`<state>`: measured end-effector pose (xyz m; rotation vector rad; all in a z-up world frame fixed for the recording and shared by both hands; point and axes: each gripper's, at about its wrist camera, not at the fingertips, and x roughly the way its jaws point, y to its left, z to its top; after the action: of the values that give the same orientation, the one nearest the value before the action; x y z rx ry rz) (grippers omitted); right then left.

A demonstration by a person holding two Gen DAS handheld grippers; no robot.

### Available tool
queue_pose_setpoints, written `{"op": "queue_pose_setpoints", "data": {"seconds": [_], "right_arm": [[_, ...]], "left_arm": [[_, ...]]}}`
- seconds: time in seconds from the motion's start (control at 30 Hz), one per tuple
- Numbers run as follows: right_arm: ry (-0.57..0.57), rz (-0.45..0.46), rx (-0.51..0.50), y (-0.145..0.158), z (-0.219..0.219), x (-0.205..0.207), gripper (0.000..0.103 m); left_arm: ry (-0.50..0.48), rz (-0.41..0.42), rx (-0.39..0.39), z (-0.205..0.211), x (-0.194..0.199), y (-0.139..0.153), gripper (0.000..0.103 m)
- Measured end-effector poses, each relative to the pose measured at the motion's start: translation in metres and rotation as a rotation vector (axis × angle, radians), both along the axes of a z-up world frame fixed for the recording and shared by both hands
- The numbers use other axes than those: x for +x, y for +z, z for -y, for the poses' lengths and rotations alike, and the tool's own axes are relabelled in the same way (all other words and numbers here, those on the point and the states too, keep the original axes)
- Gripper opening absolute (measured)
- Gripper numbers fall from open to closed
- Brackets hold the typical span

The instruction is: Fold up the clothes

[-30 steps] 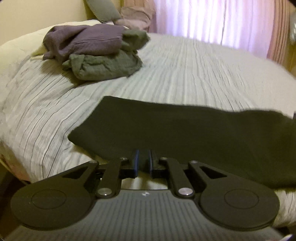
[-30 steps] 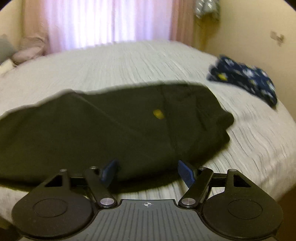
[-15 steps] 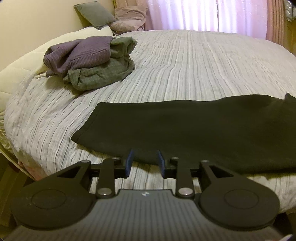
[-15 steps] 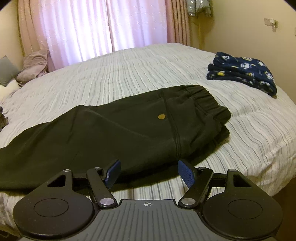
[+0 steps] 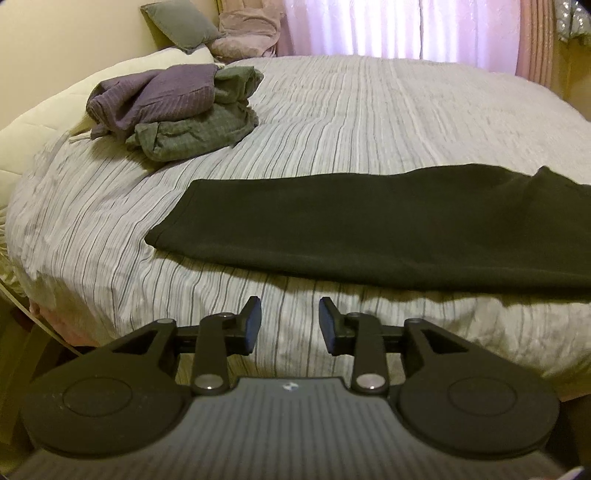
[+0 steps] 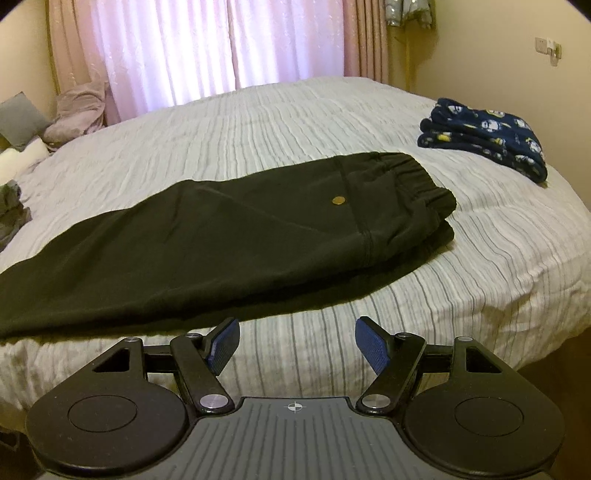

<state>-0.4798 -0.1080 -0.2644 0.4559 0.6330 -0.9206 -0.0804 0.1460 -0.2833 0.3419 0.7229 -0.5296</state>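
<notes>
The black sweatpants (image 6: 229,236) lie flat on the bed (image 6: 295,118), folded in half the long way so one leg is on top of the other. In the right wrist view the stretchy waistband (image 6: 424,184) is at about 2 o'clock, and a small gold button (image 6: 337,200) sits on the cloth near it. The legs run off toward 9 o'clock. In the left wrist view the pants (image 5: 369,229) stretch across the middle, with the leg ends (image 5: 173,221) at about 9 o'clock.

The bed has a pale cover with thin gray stripes. The pants sit near its front edge.

The left tool (image 5: 290,325) is at 6 o'clock in its view, just in front of the pants and not touching them. Its jaws are opening, and only the bed cover shows between them. The right tool (image 6: 295,345) is also at 6 o'clock in its view, with its blue pads (image 6: 371,343) spread wide apart and holding no cloth.

Farther away, a heap of purple and green clothes (image 5: 173,110) sits at 10 o'clock in the left view. A folded dark blue patterned garment (image 6: 484,136) lies at 2 o'clock in the right view. Pillows (image 5: 207,29) and pink curtains (image 6: 221,48) are at the back.
</notes>
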Motion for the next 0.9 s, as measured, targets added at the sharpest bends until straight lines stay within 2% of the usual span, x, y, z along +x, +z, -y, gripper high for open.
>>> {"op": "queue_pose_setpoints", "data": {"seconds": [0.13, 0.33, 0.4, 0.43, 0.47, 0.5, 0.6, 0.73, 0.9], "right_arm": [[0.001, 0.03, -0.024, 0.006, -0.01, -0.009, 0.073], [-0.062, 0.179, 0.015, 0.007, -0.001, -0.047, 0.073], [-0.105, 0.299, 0.077, 0.002, 0.017, -0.066, 0.072], [-0.127, 0.361, 0.11, 0.0, 0.026, -0.076, 0.066], [-0.155, 0.445, 0.159, -0.006, 0.038, -0.085, 0.044], [-0.183, 0.533, 0.21, -0.012, 0.052, -0.095, 0.035], [-0.278, 0.753, 0.337, -0.033, 0.093, -0.118, 0.033], [-0.347, 0.864, 0.391, -0.053, 0.133, -0.125, 0.034], [-0.418, 0.854, 0.39, -0.067, 0.167, -0.122, 0.034]], "left_arm": [[-0.03, 0.007, -0.082, -0.014, -0.01, 0.009, 0.03], [-0.084, -0.02, -0.148, -0.005, -0.014, 0.011, 0.03], [-0.098, -0.029, -0.156, 0.005, -0.012, 0.012, 0.03], [-0.105, -0.034, -0.163, 0.011, -0.011, 0.012, 0.03], [-0.111, -0.039, -0.171, 0.018, -0.011, 0.012, 0.03], [-0.122, -0.043, -0.181, 0.024, -0.01, 0.012, 0.03], [-0.164, -0.079, -0.213, 0.047, -0.006, 0.01, 0.03], [-0.193, -0.137, -0.236, 0.078, 0.002, 0.003, 0.03], [-0.21, -0.146, -0.226, 0.102, 0.007, -0.003, 0.03]]}}
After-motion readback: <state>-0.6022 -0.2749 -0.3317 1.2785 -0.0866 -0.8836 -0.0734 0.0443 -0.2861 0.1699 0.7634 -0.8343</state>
